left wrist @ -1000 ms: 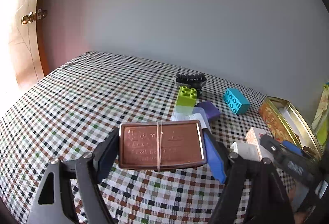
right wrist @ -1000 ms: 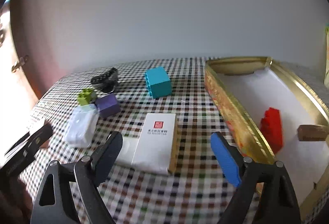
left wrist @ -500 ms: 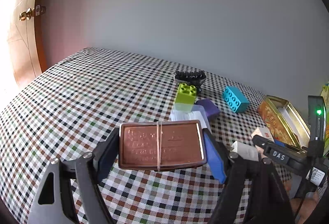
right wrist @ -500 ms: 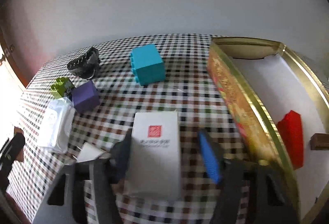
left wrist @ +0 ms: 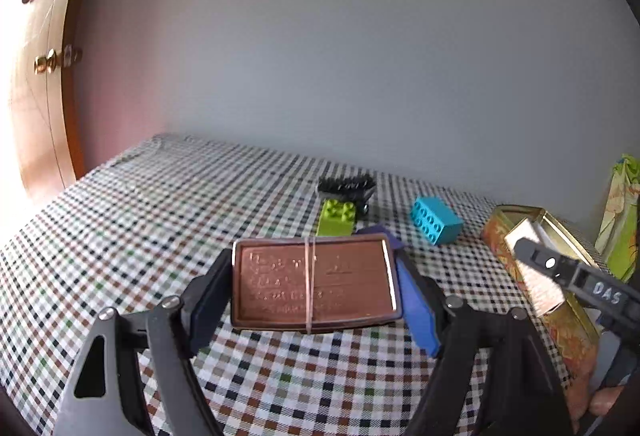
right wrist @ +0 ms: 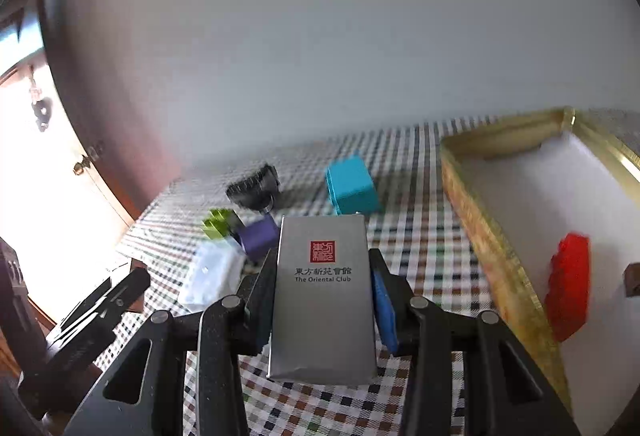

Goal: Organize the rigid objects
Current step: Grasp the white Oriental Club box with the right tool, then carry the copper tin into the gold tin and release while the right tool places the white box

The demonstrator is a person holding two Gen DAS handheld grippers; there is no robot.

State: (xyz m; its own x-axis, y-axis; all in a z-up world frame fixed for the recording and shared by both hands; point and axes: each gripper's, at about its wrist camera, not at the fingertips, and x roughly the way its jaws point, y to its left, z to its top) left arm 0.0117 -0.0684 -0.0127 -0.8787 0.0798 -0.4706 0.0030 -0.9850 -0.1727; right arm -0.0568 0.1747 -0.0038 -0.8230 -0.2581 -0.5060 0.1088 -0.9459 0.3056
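Observation:
My left gripper is shut on a flat brown tin with a rubber band round it, held above the checked tablecloth. My right gripper is shut on a white box printed "The Oriental Club", lifted off the cloth. A gold tin with a white lining stands to the right and holds a red brick and a brown piece. The gold tin also shows in the left wrist view.
On the cloth lie a teal brick, a purple block, a green brick, a black comb-like clip and a white packet. The wall stands close behind. A door is at the left. A green bag stands at the far right.
My right gripper closed on the white box and lifted it off the cloth. My left gripper kept hold of the brown tin and barely moved.

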